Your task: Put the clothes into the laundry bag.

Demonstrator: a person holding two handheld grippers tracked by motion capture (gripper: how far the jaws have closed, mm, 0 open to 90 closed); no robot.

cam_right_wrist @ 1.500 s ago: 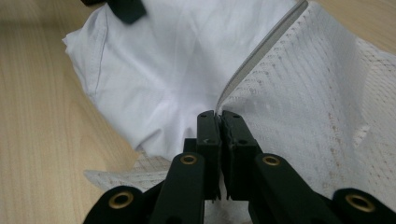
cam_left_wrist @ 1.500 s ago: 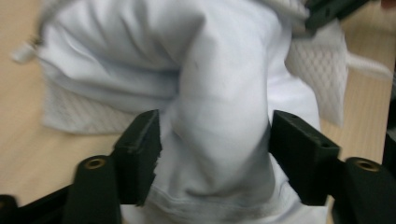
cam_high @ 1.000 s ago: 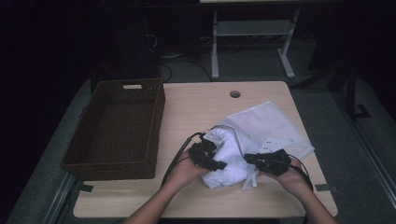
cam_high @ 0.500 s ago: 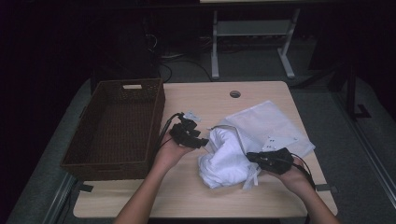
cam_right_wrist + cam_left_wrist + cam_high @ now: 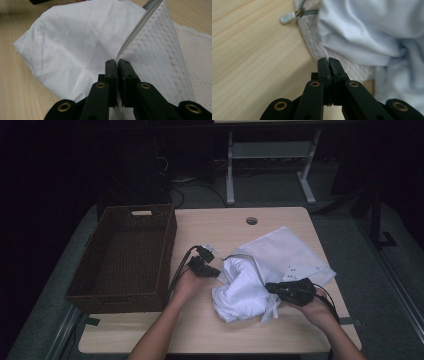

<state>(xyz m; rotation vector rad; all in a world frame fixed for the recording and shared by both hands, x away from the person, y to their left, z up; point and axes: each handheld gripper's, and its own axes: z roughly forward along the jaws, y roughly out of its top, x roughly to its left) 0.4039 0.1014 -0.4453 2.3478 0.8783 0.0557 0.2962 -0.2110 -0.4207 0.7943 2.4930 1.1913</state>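
A white mesh bag lies on the table with a crumpled white garment at its open mouth. My left gripper is at the mouth's left side. Its jaws have just been closing and are shut on the bag's textured rim, with the zipper pull lying just beyond on the wood. My right gripper is on the near right side, shut on the bag's edge beside the grey zipper tape. The garment bulges out to the left of those jaws.
A dark wicker basket stands at the table's left, close to my left hand. A cable hole is near the far edge. The wooden tabletop shows bare in front of the garment.
My left gripper left the middle of the garment, swung up and to the left, and has shut on the bag's rim. The right gripper kept still.
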